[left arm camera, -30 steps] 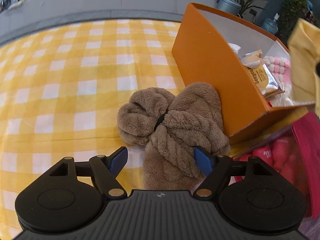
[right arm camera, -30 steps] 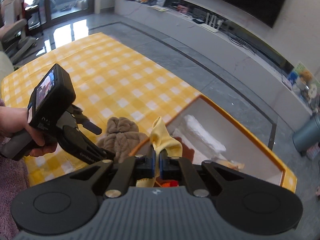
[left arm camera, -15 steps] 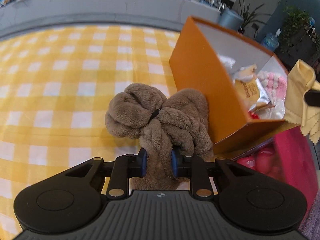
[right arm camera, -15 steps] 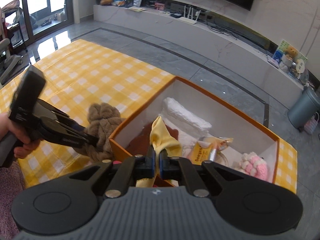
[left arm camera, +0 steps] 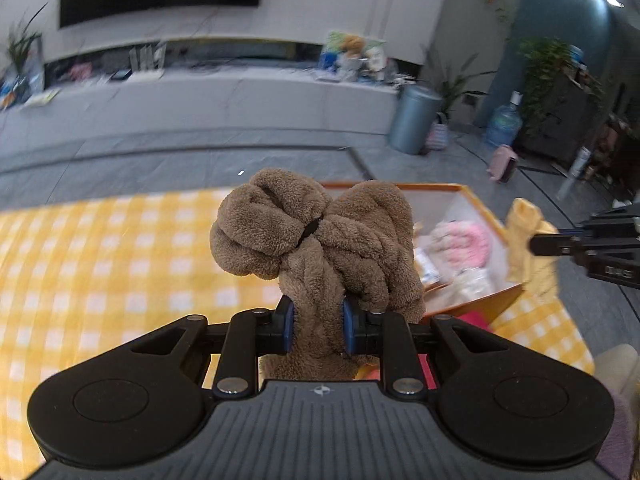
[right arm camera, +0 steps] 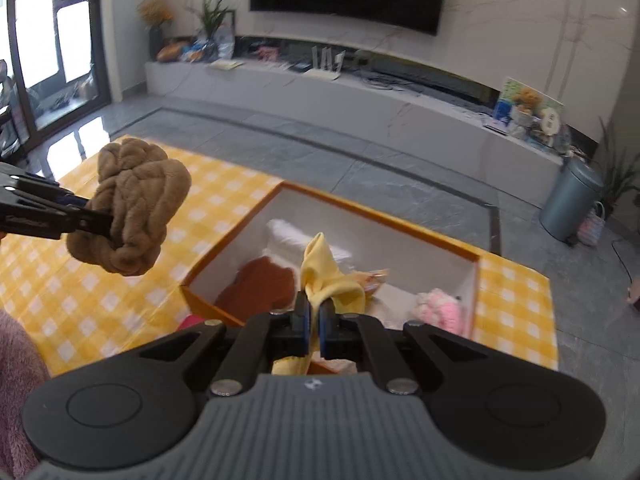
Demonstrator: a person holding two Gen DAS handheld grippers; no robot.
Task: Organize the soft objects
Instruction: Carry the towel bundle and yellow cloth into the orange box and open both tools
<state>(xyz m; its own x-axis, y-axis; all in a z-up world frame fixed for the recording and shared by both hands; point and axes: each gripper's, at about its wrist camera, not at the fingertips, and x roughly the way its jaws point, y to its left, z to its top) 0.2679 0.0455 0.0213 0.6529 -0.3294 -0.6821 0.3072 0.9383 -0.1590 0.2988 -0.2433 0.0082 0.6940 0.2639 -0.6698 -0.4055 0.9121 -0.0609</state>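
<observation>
I have the left gripper (left arm camera: 316, 330) with its fingers clamped on the lower tail of the brown plush bundle (left arm camera: 316, 236), which hangs in the air clear of the yellow checked cloth (left arm camera: 120, 272), up and to the left of the orange box (right arm camera: 476, 258) as the right wrist camera shows it. My right gripper (right arm camera: 314, 330) has its fingers together on a pinch of the yellow cloth (right arm camera: 326, 276), held over the near edge of the orange box with most of the fabric standing up above the pads. Inside the box I can already count a white rolled towel (right arm camera: 288, 232) along the far-left wall, a dark brown soft item (right arm camera: 260, 284) in the near-left corner, a pink fluffy thing (right arm camera: 440, 306) toward the right wall, and some crinkly packet (right arm camera: 372, 278) near the middle, mostly hidden behind the yellow cloth. So I judge the sorting well underway: several soft pieces are in, two are in hand and neither is yet inside. What remains, as far as I can see, is to bring each over open space in the box and let go. Something red or pink (left arm camera: 472, 318) lies just outside the box's near wall; I cannot tell what it is or whether it belongs in too.
</observation>
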